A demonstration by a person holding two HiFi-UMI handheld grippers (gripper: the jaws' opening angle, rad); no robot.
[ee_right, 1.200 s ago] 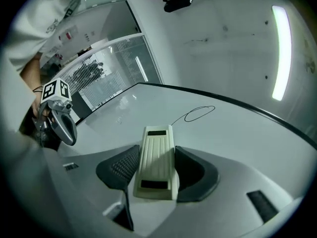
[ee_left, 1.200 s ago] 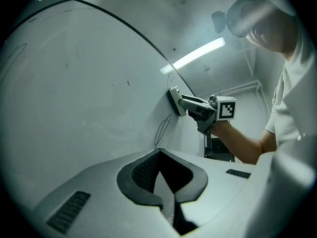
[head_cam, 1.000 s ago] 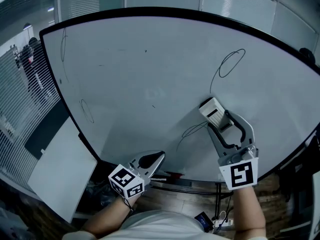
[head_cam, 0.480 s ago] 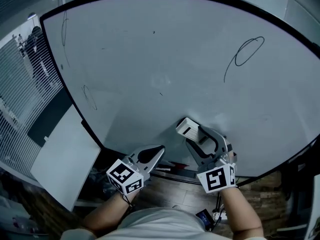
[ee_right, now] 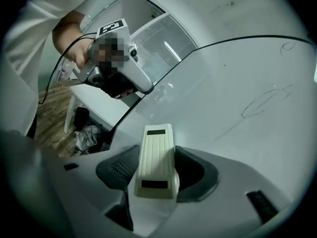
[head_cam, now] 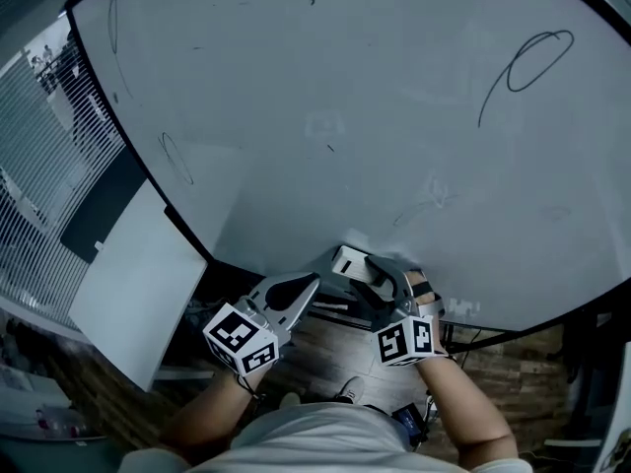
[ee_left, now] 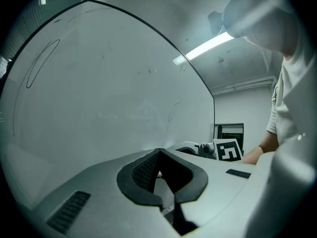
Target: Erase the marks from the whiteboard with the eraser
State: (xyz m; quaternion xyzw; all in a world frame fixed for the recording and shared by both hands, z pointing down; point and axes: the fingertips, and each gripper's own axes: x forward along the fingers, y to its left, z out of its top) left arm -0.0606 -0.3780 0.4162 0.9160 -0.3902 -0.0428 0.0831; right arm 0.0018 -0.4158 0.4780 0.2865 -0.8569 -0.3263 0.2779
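The whiteboard fills most of the head view. On it are a black loop at upper right, a thin oval at left and a faint smeared trace near the middle. My right gripper is at the board's lower edge, shut on the cream eraser. The right gripper view shows the eraser between the pads, with pen lines on the board beyond. My left gripper hangs just left of it, shut with nothing in it, tip close to the board.
A white panel and a dark panel lean at the board's lower left. Blinds cover the far left. Below the board are a ledge, wooden floor and cables.
My right gripper slid the eraser down and left to the board's bottom edge. The squiggle it crossed is now only a faint smear. The left gripper stayed put.
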